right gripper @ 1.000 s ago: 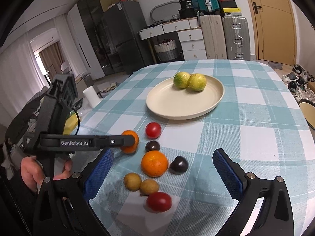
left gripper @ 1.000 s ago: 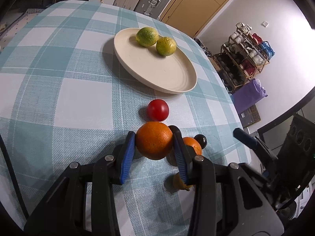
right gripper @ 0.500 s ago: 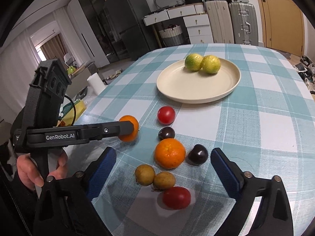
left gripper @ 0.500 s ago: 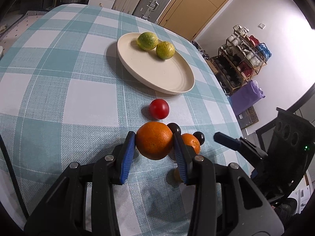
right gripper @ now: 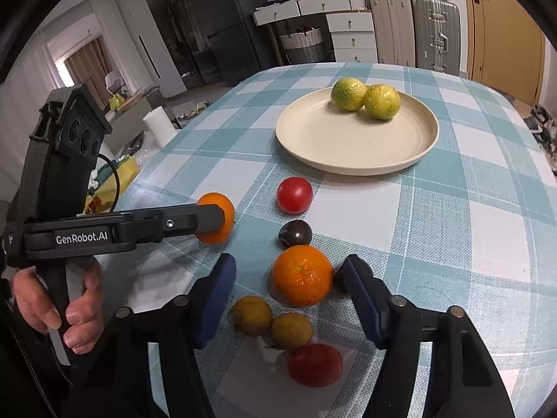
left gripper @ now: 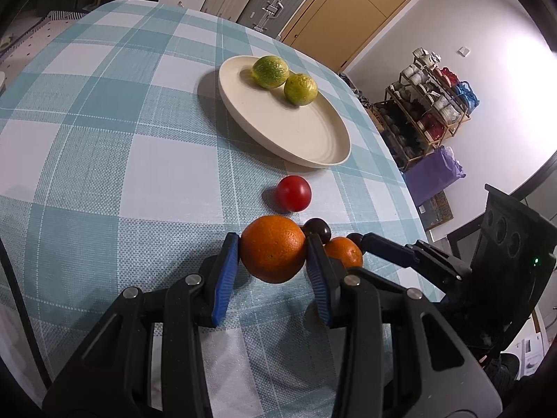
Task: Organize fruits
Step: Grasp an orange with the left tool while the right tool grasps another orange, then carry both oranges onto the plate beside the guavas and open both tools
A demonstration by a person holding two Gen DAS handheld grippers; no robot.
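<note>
The checked tablecloth (right gripper: 435,230) carries everything, and the cream plate (right gripper: 320,142) sits toward its far side with two yellow-green citrus fruits (right gripper: 363,99) touching each other at its far rim. The loose fruit lies on the cloth on the near side of the plate, and the coming move turns on the second orange (right gripper: 302,275): it lies straight ahead of the right gripper (right gripper: 294,296), between its blue pads and nearer the right-hand one, with clear cloth between it and the left-hand pad. Those jaws have just been closing, with the orange between them, yet neither pad visibly presses on the peel, so I judge the grip not yet made. Being round, this orange has no long axis to line up with, so squaring the pads across its widest part is what matters. The left gripper (left gripper: 273,261) is already clamped on the first orange (left gripper: 273,252), both pads flat against its sides, the fruit low over or on the cloth, well short of the plate. The second orange looks bright, pebbled and glossy, firm enough to roll if nudged. Crowding it are a dark plum (right gripper: 295,233) just beyond, another dark fruit (right gripper: 339,278) touching its right side behind the right pad, two small brownish fruits (right gripper: 271,322) just in front, and a red tomato (right gripper: 315,364) nearest the camera. A second tomato (right gripper: 294,195) sits between the plum and the plate.
</note>
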